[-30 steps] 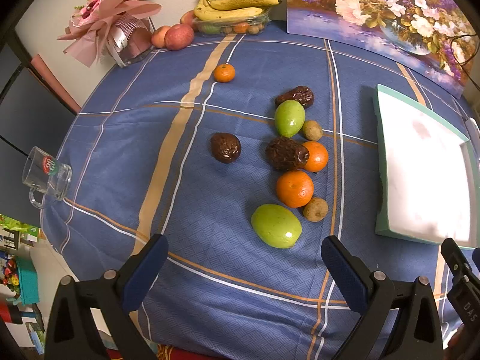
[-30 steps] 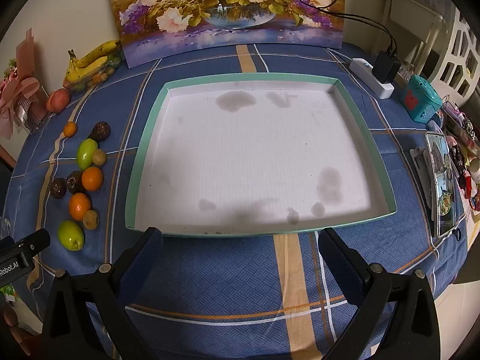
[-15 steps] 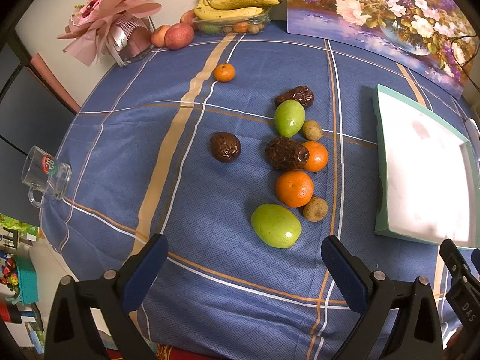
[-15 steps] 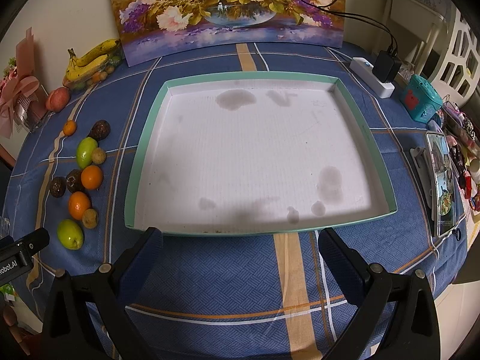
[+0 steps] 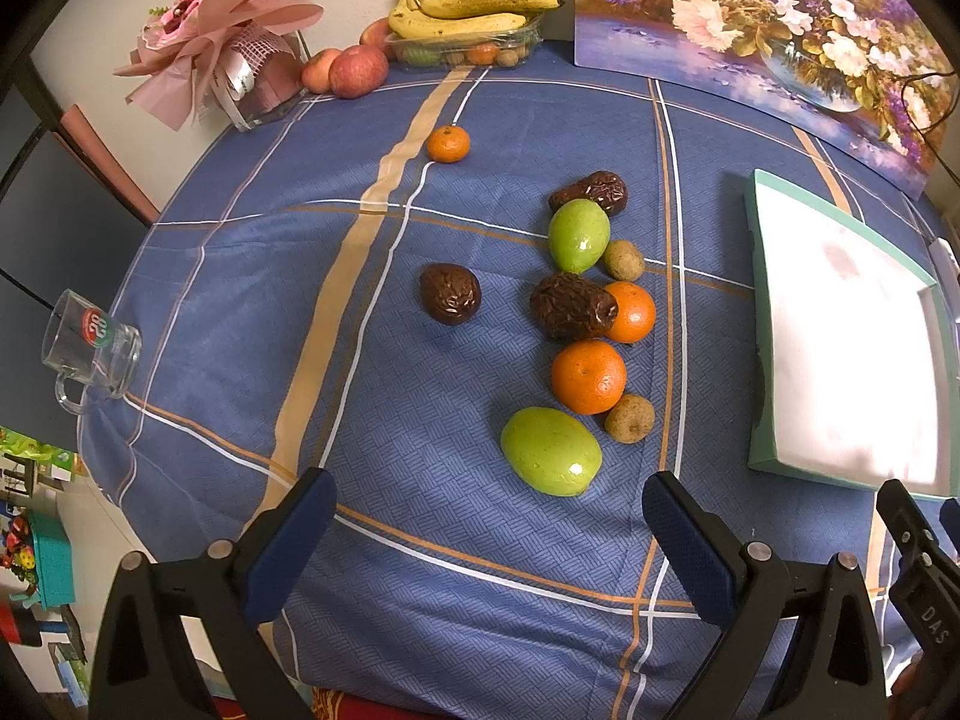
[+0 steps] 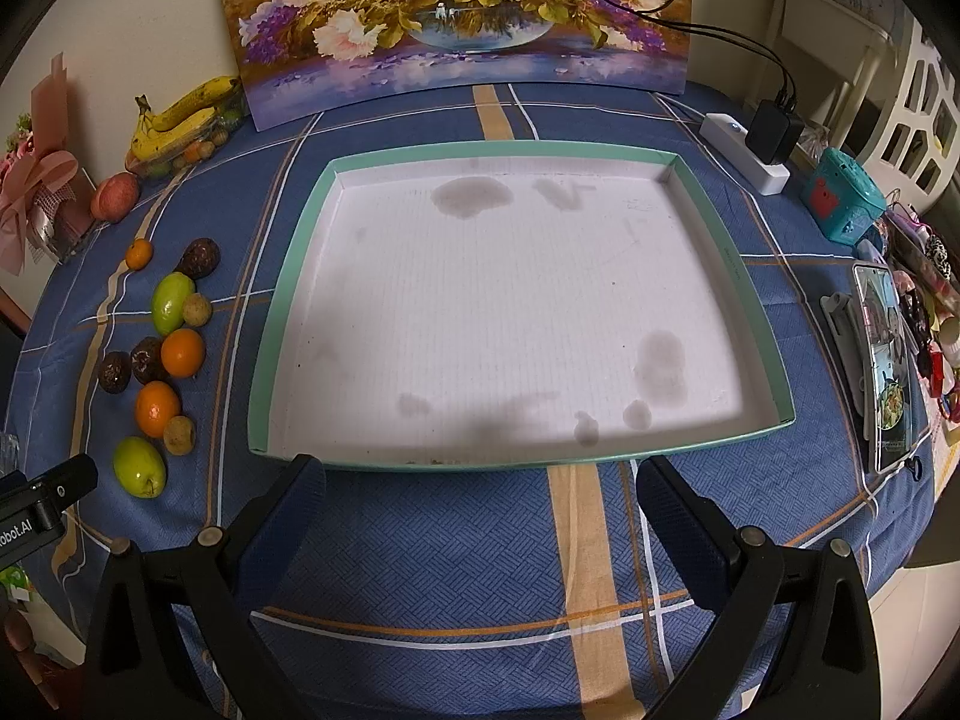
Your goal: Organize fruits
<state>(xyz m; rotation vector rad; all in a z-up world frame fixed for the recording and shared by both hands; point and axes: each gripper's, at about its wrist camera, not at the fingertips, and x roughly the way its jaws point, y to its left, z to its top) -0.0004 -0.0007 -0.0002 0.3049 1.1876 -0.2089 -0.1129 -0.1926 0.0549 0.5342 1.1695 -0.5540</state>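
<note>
Several loose fruits lie on the blue checked tablecloth (image 5: 240,300): a near green fruit (image 5: 551,450), an orange (image 5: 588,376), a small brown fruit (image 5: 629,417), a dark wrinkled fruit (image 5: 570,306), a second orange (image 5: 631,312), a second green fruit (image 5: 578,235) and a lone dark fruit (image 5: 450,293). My left gripper (image 5: 489,528) is open and empty, just short of the near green fruit. A green-rimmed white tray (image 6: 288,324) holds no fruit. My right gripper (image 6: 480,516) is open and empty at the tray's near edge. The fruit group also shows left of the tray in the right wrist view (image 6: 157,409).
At the back are bananas on a box of fruit (image 5: 474,12), apples (image 5: 358,71), a pink bouquet (image 5: 228,42) and a flower painting (image 6: 456,18). A small orange (image 5: 447,144) lies apart. A glass mug (image 5: 90,348) stands at the left edge. A phone (image 6: 882,360) and power strip (image 6: 744,150) lie right of the tray.
</note>
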